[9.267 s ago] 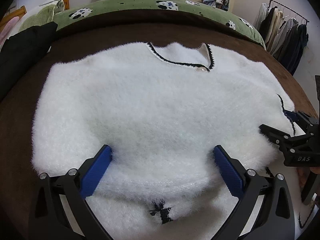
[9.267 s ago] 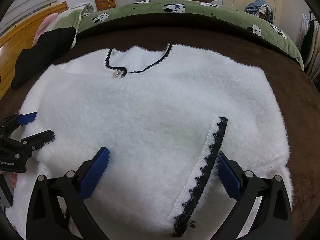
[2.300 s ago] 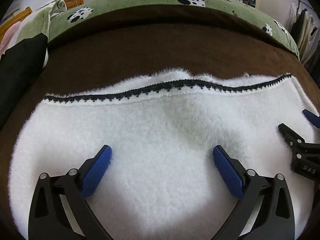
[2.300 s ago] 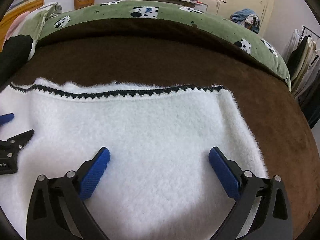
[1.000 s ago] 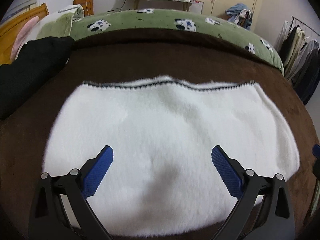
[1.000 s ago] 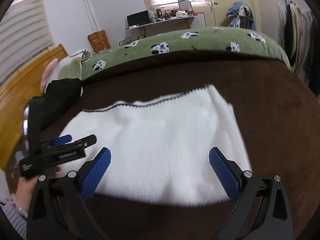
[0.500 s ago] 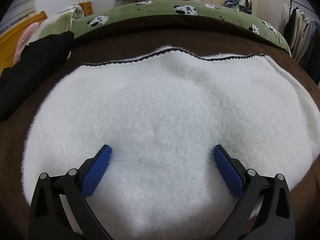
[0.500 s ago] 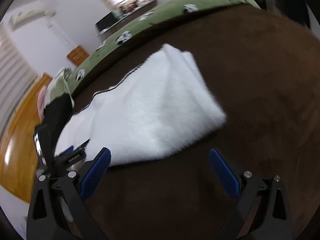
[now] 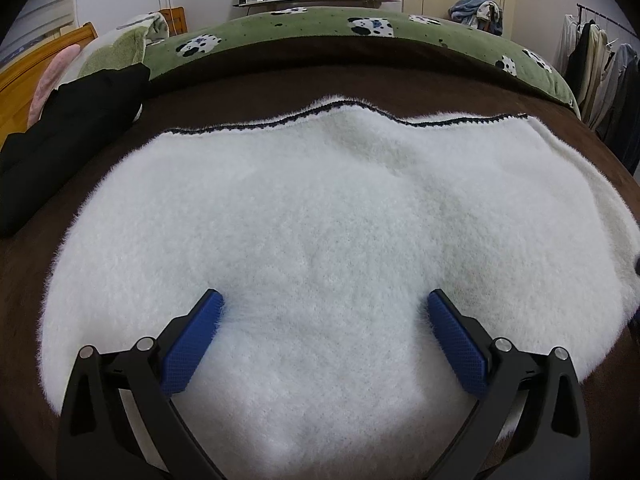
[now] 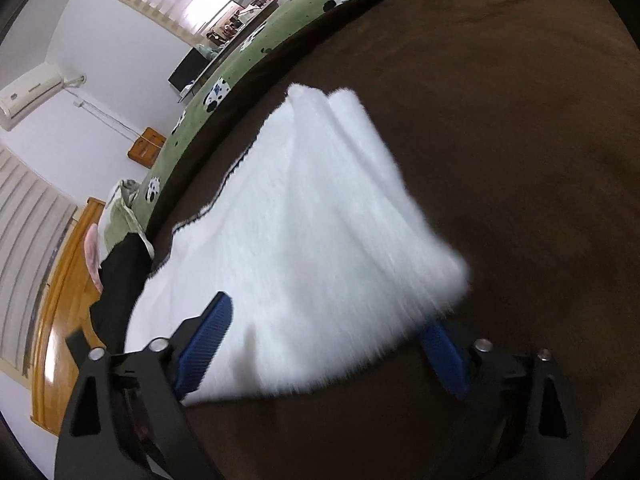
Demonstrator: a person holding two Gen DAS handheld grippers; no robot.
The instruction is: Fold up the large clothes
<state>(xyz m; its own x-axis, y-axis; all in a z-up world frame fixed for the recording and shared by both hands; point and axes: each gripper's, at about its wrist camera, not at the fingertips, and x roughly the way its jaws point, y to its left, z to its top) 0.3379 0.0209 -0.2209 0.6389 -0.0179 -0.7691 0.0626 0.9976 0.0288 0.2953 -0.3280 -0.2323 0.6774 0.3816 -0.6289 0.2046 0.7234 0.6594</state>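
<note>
A white fluffy sweater [image 9: 340,200], folded into a rectangle with a black-trimmed far edge, lies on the brown blanket [image 9: 280,76]. My left gripper [image 9: 323,296] is open, its blue fingertips resting low on the near part of the sweater. In the right wrist view the scene is tilted. My right gripper [image 10: 326,314] straddles the near right corner of the sweater [image 10: 312,208], and its jaws are closing. One finger lies over the fluffy top, the other is beside the edge on the blanket [image 10: 520,120]. The pads do not press the cloth.
A black garment [image 9: 60,140] lies at the left of the bed beside a wooden headboard [image 10: 60,280]. A green cow-patterned cover [image 9: 320,24] runs along the far side. Clothes hang on a rack [image 9: 600,68] at the right.
The right gripper has rolled and come down to the sweater's near right corner, which now lies between its jaws. The left gripper sank onto the sweater, then stayed still.
</note>
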